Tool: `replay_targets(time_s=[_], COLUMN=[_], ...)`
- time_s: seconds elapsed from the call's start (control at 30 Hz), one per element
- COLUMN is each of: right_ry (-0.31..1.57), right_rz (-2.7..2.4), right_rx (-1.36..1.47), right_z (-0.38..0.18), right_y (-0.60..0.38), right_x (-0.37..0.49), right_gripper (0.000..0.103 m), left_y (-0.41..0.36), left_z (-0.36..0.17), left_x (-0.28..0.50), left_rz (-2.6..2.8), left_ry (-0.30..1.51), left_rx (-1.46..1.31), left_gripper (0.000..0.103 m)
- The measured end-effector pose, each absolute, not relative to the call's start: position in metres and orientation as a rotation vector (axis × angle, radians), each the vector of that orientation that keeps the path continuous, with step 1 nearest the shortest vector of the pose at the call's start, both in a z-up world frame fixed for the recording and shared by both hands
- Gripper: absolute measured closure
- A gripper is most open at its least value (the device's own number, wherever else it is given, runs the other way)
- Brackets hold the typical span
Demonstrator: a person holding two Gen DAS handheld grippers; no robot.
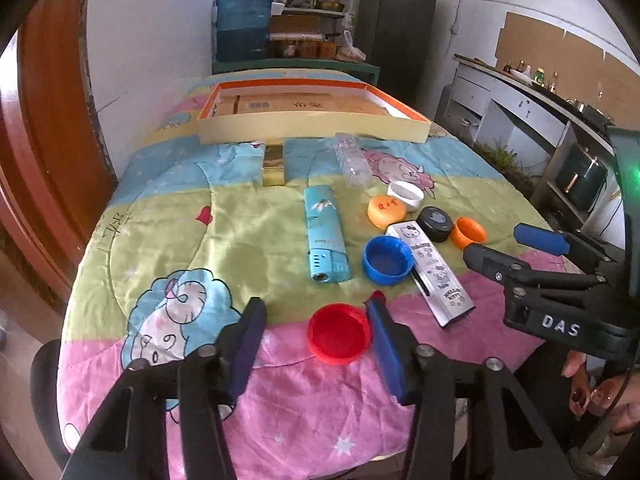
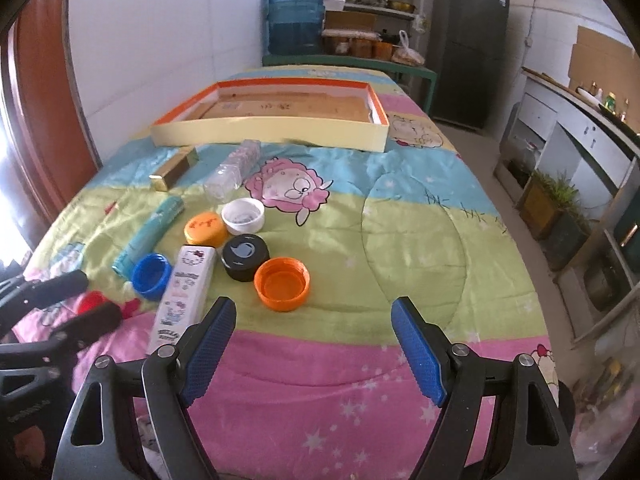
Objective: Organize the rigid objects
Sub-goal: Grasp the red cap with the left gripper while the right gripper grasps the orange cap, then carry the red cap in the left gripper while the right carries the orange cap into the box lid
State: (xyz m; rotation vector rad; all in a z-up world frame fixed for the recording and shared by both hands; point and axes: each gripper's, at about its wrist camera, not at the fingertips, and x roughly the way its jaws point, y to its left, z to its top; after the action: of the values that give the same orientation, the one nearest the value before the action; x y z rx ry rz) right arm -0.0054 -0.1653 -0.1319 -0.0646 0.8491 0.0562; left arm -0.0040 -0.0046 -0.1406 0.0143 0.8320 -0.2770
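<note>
Nothing sits in the shallow box (image 1: 312, 128) yet; every cap, case and bottle lies on the quilted desk (image 1: 256, 232). The left gripper (image 1: 316, 312) brackets the red cap (image 1: 339, 333), fingers apart, unclamped. The right gripper (image 2: 314, 312) hangs wide open, empty.

A blue water jug (image 2: 295, 20) stands beside cluttered shelves (image 2: 362, 4), with a dark fridge (image 2: 466, 48) to their right.

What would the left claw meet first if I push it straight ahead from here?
Most likely the red cap, which sits open side up just ahead, between the fingertips of the open left claw and close to its right finger. Depth is hard to judge, so height above the quilt is unclear.
</note>
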Motion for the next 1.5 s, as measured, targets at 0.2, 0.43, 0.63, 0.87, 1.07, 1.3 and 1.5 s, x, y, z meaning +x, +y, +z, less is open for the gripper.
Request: replay_targets(time_s=[0.2, 0.43, 0.63, 0.87, 1.07, 1.3, 1.5], right_ry=[0.844, 0.84, 0.825, 0.794, 0.766, 0.716, 0.685], right_rz=[0.108, 0.153, 0.153, 0.169, 0.194, 0.227, 0.26], right_rx=[-0.09, -0.079, -0.04, -0.018, -0.011, -0.018, -0.026], right_z=[-0.136, -0.135, -0.127, -0.113, -0.099, -0.076, -0.057], right_y=[-0.157, -0.153, -0.159, -0.16, -0.158, -0.156, -0.156], right_x=[0.003, 0.005, 0.002, 0.004, 0.011, 0.03, 0.052], right_gripper=[0.055, 0.073, 0.073, 0.073, 0.073, 0.073, 0.072], left_y=[0.001, 0.008, 0.01, 0.005, 0.002, 0.006, 0.011], left_z=[-0.14, -0.138, -0.132, -0.113, -0.094, -0.07, -0.052], left_x=[-0.005, -0.007, -0.003, 0.001, 0.014, 0.043, 0.078], left_rz=[-0.265, -0.274, -0.3, -0.317, -0.322, -0.294, -0.248], left_ry=[0.816, 0.814, 0.818, 0.778, 0.741, 0.71, 0.676], left_rx=[0.004, -0.026, -0.072, -0.076, -0.08, -0.105, -0.096], left_gripper=[0.067, 0.072, 0.073, 0.073, 0.073, 0.073, 0.073])
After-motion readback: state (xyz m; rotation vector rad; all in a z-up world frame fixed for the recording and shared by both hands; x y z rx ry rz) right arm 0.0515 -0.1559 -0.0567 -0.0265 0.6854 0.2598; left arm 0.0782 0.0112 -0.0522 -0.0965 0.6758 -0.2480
